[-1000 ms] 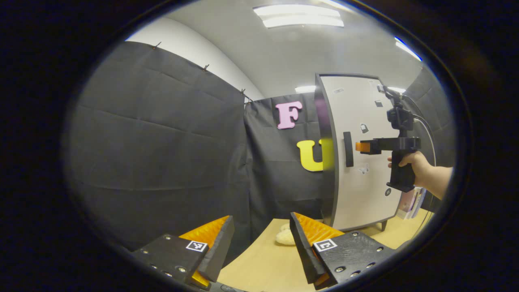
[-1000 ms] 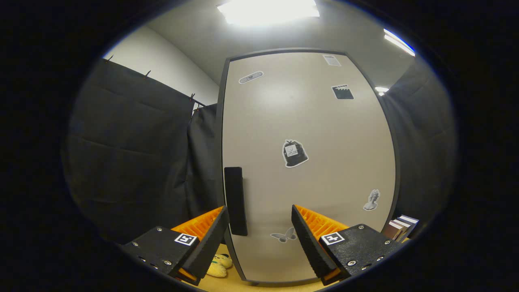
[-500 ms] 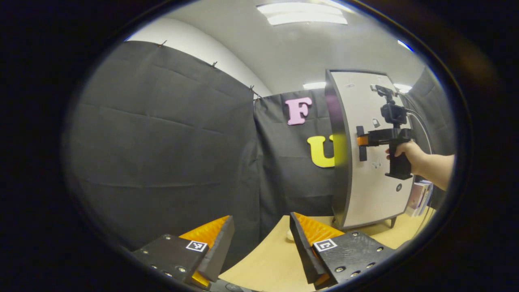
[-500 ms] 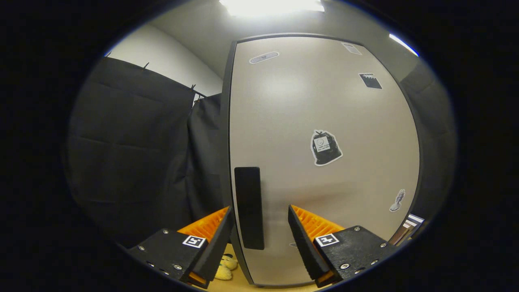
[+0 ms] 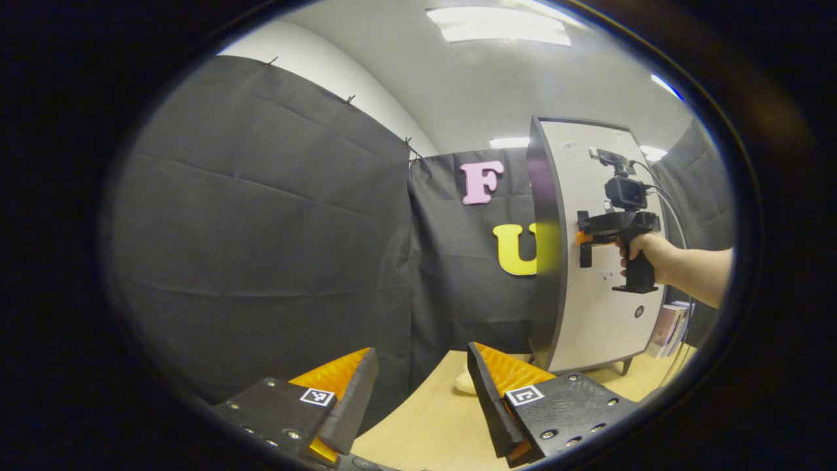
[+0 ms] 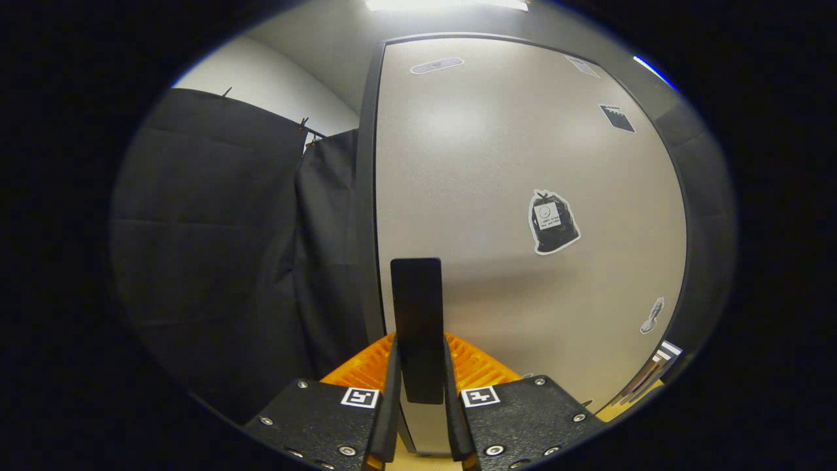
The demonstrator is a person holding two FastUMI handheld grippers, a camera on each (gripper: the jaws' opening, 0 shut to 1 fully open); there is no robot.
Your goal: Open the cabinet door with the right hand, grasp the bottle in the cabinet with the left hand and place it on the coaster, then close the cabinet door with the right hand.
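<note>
My right gripper point(image 6: 418, 392) has its fingers point(image 6: 391, 386) closed on the dark upright handle point(image 6: 417, 327) of the cabinet door point(image 6: 497, 196): in the right gripper view the handle stands straight between the two fingers, one pressed against each side of it, and its lower end sits down in the gap. The handle is fixed near the door's left edge. The door is pale with a dark frame and looks shut against the cabinet; I see no gap along its edge. A few stickers are scattered over it, among them a dark bag-shaped one point(image 6: 553, 222) to the right of the handle and a small pale one point(image 6: 654, 315) lower down near the right edge. The bottle is behind that door; I cannot see it. At the lower right, past the door's corner, some books point(image 6: 657, 366) stand on the bench.

In the left gripper view my left gripper point(image 5: 422, 399) hangs well to the left of the cabinet point(image 5: 595, 288), above the pale wooden bench point(image 5: 425, 425), with its fingers point(image 5: 487, 392) spread wide and nothing between them. From there I see the right gripper point(image 5: 580, 238) farther off, held level by a hand point(image 5: 644, 252) on its grip, its tip at the door handle point(image 5: 584, 242). A small pale soft object point(image 5: 465, 383) lies on the bench near the cabinet's foot, partly hidden by my left gripper's finger; I cannot tell what it is. Ceiling lights point(image 5: 497, 26) glow overhead.
</note>
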